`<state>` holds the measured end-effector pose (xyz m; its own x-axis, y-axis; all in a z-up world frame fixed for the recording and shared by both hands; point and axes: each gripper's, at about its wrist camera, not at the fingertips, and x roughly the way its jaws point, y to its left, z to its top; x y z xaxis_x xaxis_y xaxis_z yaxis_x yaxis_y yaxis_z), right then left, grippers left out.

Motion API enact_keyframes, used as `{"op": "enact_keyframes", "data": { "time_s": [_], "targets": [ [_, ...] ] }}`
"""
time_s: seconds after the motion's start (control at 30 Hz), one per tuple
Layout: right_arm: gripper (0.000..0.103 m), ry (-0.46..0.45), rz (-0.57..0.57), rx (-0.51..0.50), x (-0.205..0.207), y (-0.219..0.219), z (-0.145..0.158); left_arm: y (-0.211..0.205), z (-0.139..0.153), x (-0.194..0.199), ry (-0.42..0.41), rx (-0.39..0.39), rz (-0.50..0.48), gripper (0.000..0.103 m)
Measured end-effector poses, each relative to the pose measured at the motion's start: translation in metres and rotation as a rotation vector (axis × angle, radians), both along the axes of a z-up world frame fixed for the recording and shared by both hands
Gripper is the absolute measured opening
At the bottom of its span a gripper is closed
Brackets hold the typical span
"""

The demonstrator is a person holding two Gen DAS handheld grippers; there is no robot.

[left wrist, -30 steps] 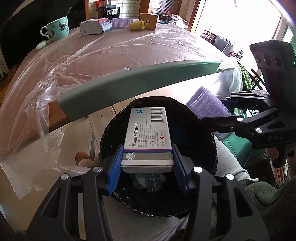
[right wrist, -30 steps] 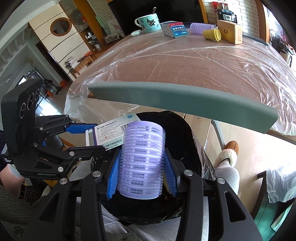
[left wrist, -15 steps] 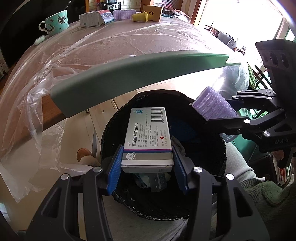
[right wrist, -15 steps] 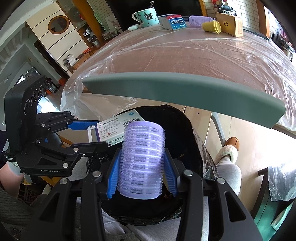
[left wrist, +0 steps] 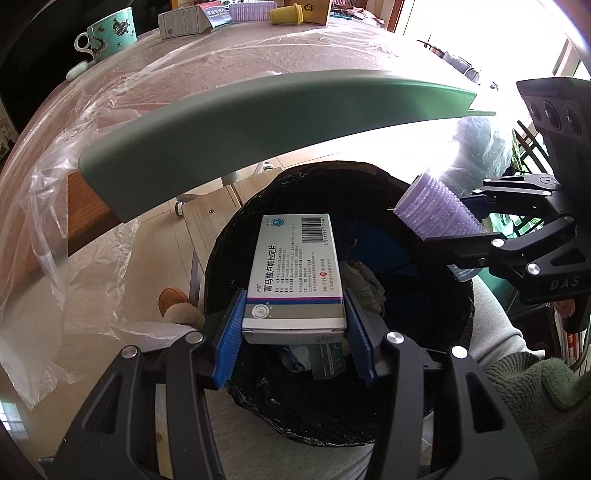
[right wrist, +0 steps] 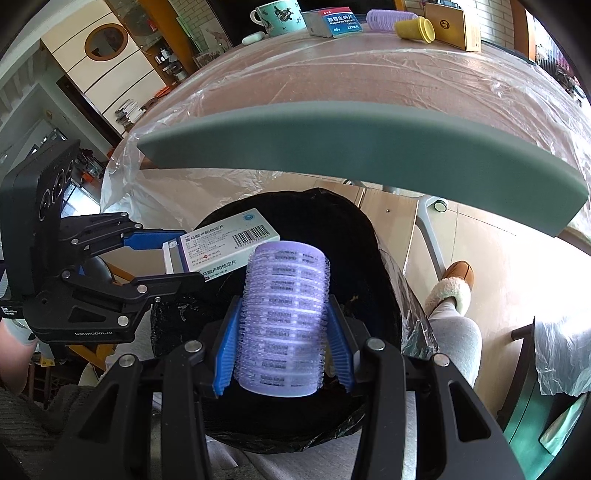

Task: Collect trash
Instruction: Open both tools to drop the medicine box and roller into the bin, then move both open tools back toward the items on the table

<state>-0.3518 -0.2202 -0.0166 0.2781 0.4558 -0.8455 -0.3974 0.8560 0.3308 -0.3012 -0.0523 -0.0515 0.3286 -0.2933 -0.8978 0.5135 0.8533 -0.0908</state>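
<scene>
Plastic-sheeted table [left wrist: 258, 66] behind, black-lined trash bin [left wrist: 436, 406] below. Left gripper [left wrist: 294, 332] clamps a white medicine box [left wrist: 295, 273] with barcode and Chinese print; right gripper [right wrist: 282, 347], stamped "DAS", squeezes a purple hair roller [right wrist: 284, 314], both over the bin's mouth.

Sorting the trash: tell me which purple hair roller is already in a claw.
The purple hair roller clamped in the right claw, over the black bin. The other roller lies on the table's far edge.

"DAS" on right tool [left wrist: 436, 236]; "GENROBOT.AI" on left tool [right wrist: 184, 258].
</scene>
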Motion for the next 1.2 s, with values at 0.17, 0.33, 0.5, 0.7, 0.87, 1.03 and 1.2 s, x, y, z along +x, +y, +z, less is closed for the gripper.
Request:
{"op": "enact_keyframes", "data": {
  "time_s": [0.17, 0.33, 0.5, 0.7, 0.87, 1.03, 1.2],
  "targets": [
    [0.044, 0.0, 0.003, -0.027, 0.0, 0.004, -0.005, -0.002, -0.005, 0.001, 0.002, 0.012, -0.001, 0.052],
    [0.044, 0.008, 0.001, -0.038, -0.001, 0.005, -0.008, -0.004, -0.01, 0.003, 0.006, 0.022, 0.0, 0.052],
    [0.045, 0.012, -0.003, -0.04, -0.002, 0.004, -0.01, -0.005, -0.012, 0.006, 0.001, 0.019, 0.003, 0.052],
    [0.07, -0.028, -0.064, -0.009, -0.006, -0.01, 0.003, 0.011, -0.006, 0.01, 0.021, -0.054, 0.056, 0.066],
    [0.078, -0.074, -0.099, 0.01, -0.009, -0.019, 0.02, 0.02, 0.004, 0.009, 0.007, -0.061, 0.078, 0.066],
    [0.085, -0.122, -0.146, 0.032, -0.01, -0.029, 0.04, 0.024, 0.022, 0.002, -0.025, -0.061, 0.088, 0.074],
    [0.099, -0.396, -0.244, 0.009, -0.019, -0.041, 0.095, 0.024, 0.087, -0.012, -0.236, -0.087, 0.147, 0.098]
  ]
}}
